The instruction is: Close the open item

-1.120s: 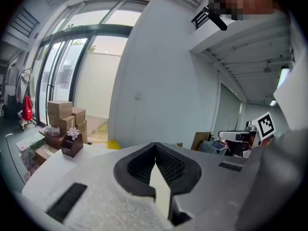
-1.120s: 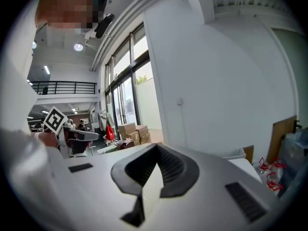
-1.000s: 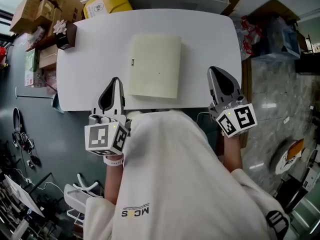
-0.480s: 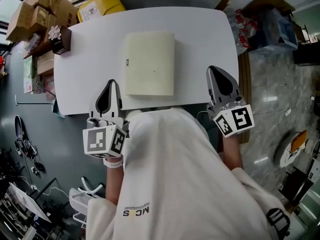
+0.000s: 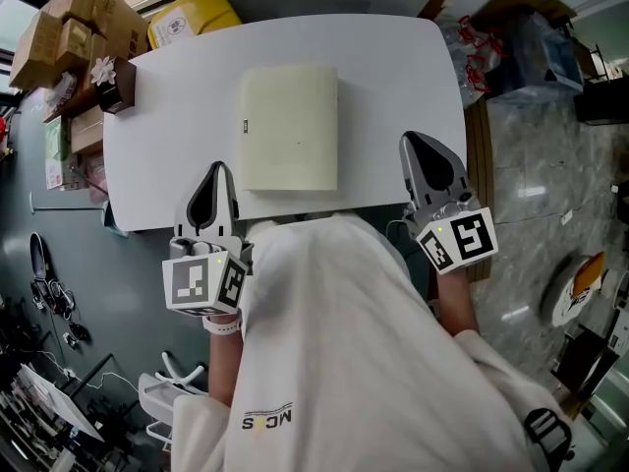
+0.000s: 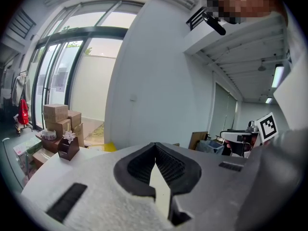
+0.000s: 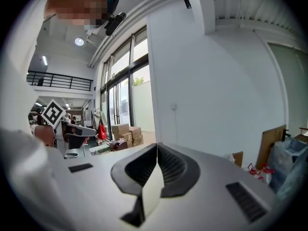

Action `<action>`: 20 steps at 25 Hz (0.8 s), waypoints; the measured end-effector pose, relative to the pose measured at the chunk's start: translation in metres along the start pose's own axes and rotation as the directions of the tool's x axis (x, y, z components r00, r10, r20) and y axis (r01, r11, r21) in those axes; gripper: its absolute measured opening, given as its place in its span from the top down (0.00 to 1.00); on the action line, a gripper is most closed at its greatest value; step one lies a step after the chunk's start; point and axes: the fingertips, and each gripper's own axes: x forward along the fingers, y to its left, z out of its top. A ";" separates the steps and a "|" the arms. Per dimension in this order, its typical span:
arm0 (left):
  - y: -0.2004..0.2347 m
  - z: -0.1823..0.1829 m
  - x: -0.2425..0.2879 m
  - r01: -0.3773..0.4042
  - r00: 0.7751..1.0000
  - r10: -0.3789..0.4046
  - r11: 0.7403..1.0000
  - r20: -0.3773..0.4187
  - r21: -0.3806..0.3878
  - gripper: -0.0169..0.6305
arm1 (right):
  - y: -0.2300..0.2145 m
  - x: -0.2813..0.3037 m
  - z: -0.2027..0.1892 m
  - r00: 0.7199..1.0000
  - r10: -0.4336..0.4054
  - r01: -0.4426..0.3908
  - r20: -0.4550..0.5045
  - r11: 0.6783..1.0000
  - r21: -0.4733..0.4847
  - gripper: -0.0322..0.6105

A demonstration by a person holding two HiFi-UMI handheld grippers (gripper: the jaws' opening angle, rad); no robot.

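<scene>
A flat cream-coloured item [image 5: 289, 127], like a slim case with its lid down, lies flat in the middle of the white table [image 5: 393, 67]. My left gripper [image 5: 217, 168] hovers at the table's near edge, just left of the item's near corner. It is shut with nothing in it. My right gripper [image 5: 408, 138] is at the near right edge, apart from the item, also shut and empty. In the left gripper view the left gripper [image 6: 155, 145] points level over the table, as does the right gripper [image 7: 157, 145] in the right gripper view.
A small brown box with a white flower [image 5: 110, 75] sits on the table's far left corner and also shows as the flower box [image 6: 69, 146]. Cardboard boxes [image 5: 69, 18] and a yellow box [image 5: 192, 13] stand beyond the table. The person's white-clad body covers the near edge.
The head view has shifted a little, so the table and item sit slightly further left and up. Both grippers stay shut at the near edge.
</scene>
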 end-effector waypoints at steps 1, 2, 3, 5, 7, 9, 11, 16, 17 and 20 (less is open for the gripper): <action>0.000 0.001 0.001 0.002 1.000 -0.002 1.000 0.000 0.004 0.94 | 0.001 0.001 0.000 1.000 0.002 -0.002 -0.001 1.000 -0.001 0.93; 0.000 0.001 0.001 0.003 1.000 -0.003 1.000 0.001 0.005 0.94 | 0.002 0.001 0.000 1.000 0.005 -0.005 -0.002 1.000 -0.001 0.93; -0.001 0.002 0.002 0.003 1.000 -0.003 1.000 0.002 0.005 0.94 | 0.003 0.002 0.000 1.000 0.009 -0.009 -0.003 1.000 0.000 0.93; -0.001 0.002 0.002 0.001 1.000 -0.001 1.000 0.002 0.001 0.94 | 0.005 0.002 0.000 1.000 0.015 -0.015 -0.005 1.000 0.001 0.93; -0.002 0.000 0.003 0.001 1.000 -0.001 1.000 -0.001 -0.001 0.94 | 0.005 0.003 0.000 1.000 0.018 -0.018 -0.008 1.000 0.002 0.93; -0.003 -0.002 0.003 0.004 1.000 -0.004 1.000 -0.007 -0.002 0.94 | 0.005 0.004 -0.001 1.000 0.019 -0.019 -0.010 1.000 0.003 0.93; -0.005 -0.005 0.003 0.007 1.000 -0.007 1.000 -0.013 -0.004 0.94 | 0.005 0.004 -0.001 1.000 0.024 -0.024 -0.010 1.000 0.005 0.93; -0.010 -0.005 0.003 0.011 1.000 -0.011 1.000 -0.010 -0.009 0.94 | 0.005 0.004 0.002 1.000 0.027 -0.027 -0.003 1.000 0.003 0.93; -0.010 -0.004 0.003 0.012 1.000 -0.012 1.000 -0.009 -0.009 0.94 | 0.005 0.004 0.003 1.000 0.028 -0.028 0.000 1.000 0.005 0.93; -0.014 -0.004 0.004 0.018 1.000 -0.018 1.000 -0.010 -0.005 0.94 | 0.006 0.002 0.005 0.999 0.042 -0.042 0.010 0.999 0.015 0.93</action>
